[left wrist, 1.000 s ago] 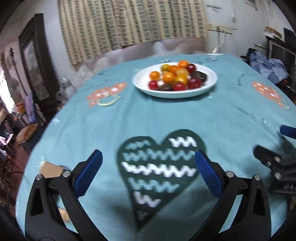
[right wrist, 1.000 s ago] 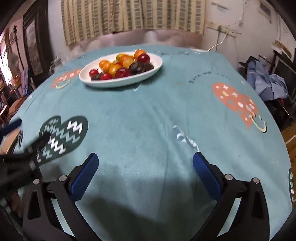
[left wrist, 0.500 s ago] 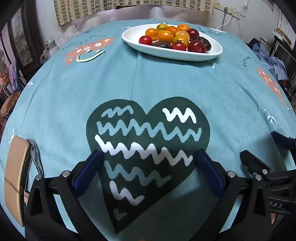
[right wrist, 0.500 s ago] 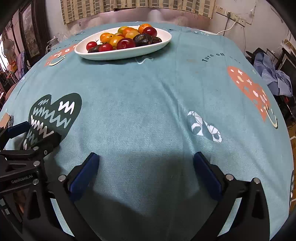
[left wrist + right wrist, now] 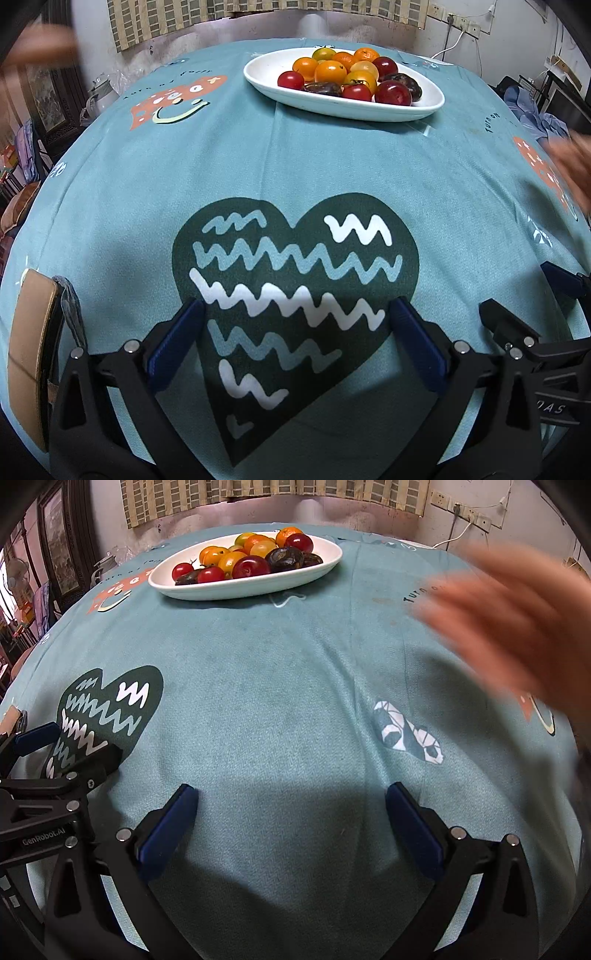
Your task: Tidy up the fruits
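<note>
A white oval plate [image 5: 428,105] stands at the far side of the table, also seen in the right wrist view [image 5: 325,566]. It holds several small fruits: red ones [image 5: 393,92], orange ones [image 5: 330,71] and dark ones [image 5: 284,558]. My left gripper [image 5: 295,317] is open and empty, low over the dark heart print near the table's front. My right gripper [image 5: 290,799] is open and empty, low over the cloth to the right of it. Both are far from the plate.
The round table wears a teal printed cloth [image 5: 277,672]. A blurred bare hand [image 5: 517,627] hovers over the right side, and also shows in the left wrist view [image 5: 570,166]. A tan strap-like object [image 5: 29,350] lies at the front left edge. Clutter surrounds the table.
Both grippers have dropped low to the table and stopped. Blurred bare hands have come into view over the table's sides. The plate has not moved.
</note>
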The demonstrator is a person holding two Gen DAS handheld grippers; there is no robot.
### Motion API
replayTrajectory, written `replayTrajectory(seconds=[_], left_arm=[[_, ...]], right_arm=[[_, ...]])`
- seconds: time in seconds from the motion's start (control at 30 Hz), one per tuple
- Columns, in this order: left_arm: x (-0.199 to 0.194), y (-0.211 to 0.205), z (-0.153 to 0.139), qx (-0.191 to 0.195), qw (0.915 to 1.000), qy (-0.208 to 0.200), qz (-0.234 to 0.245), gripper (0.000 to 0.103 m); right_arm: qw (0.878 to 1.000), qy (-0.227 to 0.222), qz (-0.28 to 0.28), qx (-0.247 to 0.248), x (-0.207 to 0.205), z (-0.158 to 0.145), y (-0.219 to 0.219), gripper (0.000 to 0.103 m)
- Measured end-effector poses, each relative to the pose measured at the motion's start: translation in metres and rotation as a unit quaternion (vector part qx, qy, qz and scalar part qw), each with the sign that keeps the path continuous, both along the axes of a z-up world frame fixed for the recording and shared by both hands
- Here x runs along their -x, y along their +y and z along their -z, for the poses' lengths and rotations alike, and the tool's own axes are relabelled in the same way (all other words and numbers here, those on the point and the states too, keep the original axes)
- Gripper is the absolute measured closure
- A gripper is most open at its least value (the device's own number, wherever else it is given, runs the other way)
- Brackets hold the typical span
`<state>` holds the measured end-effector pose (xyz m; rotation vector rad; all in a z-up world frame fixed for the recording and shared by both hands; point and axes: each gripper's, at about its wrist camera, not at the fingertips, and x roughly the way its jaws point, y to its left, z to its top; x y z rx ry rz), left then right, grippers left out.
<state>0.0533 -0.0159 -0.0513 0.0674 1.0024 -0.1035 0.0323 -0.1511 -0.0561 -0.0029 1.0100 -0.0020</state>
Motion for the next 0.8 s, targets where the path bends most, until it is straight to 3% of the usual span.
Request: replayTrajectory(seconds=[0.8], left_arm=[[-0.001, 0.0009, 0.0001, 0.001, 1.0, 0.0, 0.0, 0.002]], right_arm=[[1.0, -0.001, 0.0, -0.002, 0.0017, -0.0006, -0.0002, 0.001]])
